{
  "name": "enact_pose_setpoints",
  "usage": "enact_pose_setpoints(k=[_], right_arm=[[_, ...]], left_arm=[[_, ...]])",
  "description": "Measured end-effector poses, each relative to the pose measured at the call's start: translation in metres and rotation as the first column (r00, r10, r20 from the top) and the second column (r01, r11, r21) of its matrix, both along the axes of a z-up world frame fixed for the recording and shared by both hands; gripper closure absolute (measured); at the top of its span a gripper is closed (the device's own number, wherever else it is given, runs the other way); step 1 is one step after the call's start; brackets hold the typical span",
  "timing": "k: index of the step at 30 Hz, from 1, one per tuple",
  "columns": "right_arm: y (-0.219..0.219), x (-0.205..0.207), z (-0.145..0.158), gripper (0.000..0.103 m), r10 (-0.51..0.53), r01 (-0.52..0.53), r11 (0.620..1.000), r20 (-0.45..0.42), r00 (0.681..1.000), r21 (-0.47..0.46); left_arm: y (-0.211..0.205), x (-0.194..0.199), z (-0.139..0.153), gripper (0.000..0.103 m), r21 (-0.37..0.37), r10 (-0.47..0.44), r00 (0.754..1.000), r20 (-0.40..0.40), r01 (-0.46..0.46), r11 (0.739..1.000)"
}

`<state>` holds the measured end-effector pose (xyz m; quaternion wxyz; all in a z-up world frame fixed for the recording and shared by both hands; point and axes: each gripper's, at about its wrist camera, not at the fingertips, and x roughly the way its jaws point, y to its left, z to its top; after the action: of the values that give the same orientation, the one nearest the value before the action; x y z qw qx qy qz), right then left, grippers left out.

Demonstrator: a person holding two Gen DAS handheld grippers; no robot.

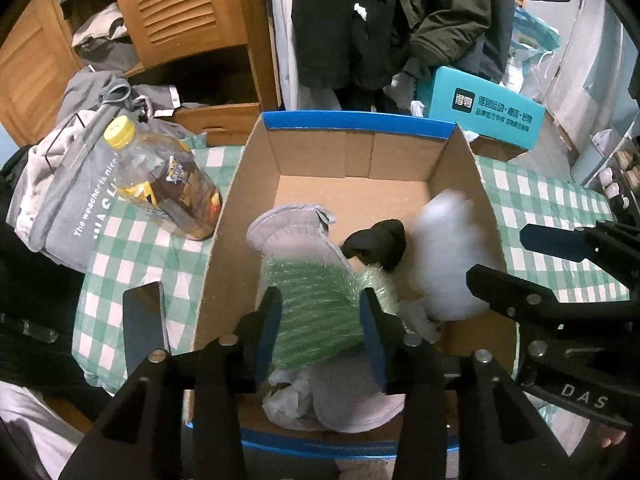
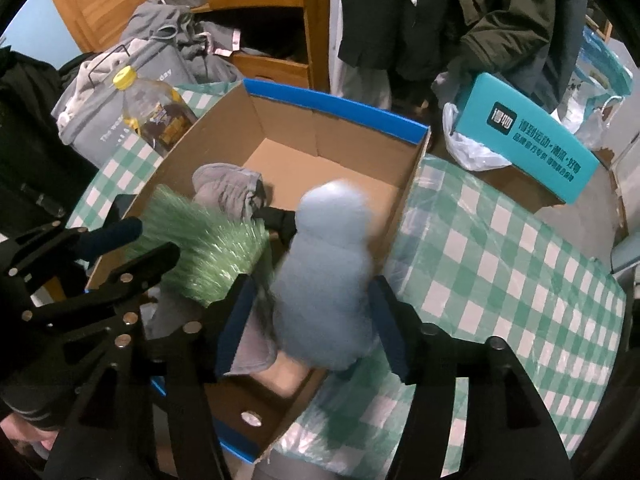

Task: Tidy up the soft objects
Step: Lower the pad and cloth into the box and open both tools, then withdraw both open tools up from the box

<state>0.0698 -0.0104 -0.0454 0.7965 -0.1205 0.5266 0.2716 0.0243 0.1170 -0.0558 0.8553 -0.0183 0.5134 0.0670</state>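
The left gripper point(image 1: 320, 334) clamps a fuzzy green striped sock point(image 1: 316, 312) over the open blue-rimmed cardboard box point(image 1: 360, 152). Only the right wrist view shows the right gripper point(image 2: 316, 326) pinching a blurred pale-blue fluffy sock point(image 2: 326, 280) at the box's right wall, above the green-checked surface point(image 2: 500, 280).

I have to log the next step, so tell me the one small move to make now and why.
Probably open the right gripper and let the blurred pale blue fluffy thing drop: it already hangs over the cardboard box, beside the green fuzzy thing that the left gripper holds inside the box.
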Motion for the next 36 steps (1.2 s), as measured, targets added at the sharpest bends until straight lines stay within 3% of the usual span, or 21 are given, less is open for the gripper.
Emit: enact_pose_setpoints(k=[10, 23, 31, 36], right_arm=[[-0.022, 0.000, 0.023, 0.031, -0.069, 0.069, 0.998, 0.045, 0.997, 0.012], [-0.059, -0.019, 0.065, 0.029, -0.133, 0.129, 0.991, 0.121, 0.984, 0.043], [-0.074, -0.030, 0.079, 0.029, -0.141, 0.134, 0.989, 0.149, 0.979, 0.057], [-0.087, -0.035, 0.082, 0.029, -0.153, 0.143, 0.987, 0.165, 0.974, 0.069]], left_arm=[[-0.004, -0.010, 0.027, 0.026, 0.004, -0.019, 0.999, 0.050, 0.018, 1.000], [-0.029, -0.026, 0.062, 0.015, 0.019, -0.081, 0.989, 0.121, 0.080, 0.997], [-0.047, -0.032, 0.075, 0.002, 0.048, -0.102, 0.985, 0.138, 0.096, 0.994], [-0.055, -0.033, 0.079, 0.002, 0.062, -0.111, 0.984, 0.142, 0.103, 0.993]])
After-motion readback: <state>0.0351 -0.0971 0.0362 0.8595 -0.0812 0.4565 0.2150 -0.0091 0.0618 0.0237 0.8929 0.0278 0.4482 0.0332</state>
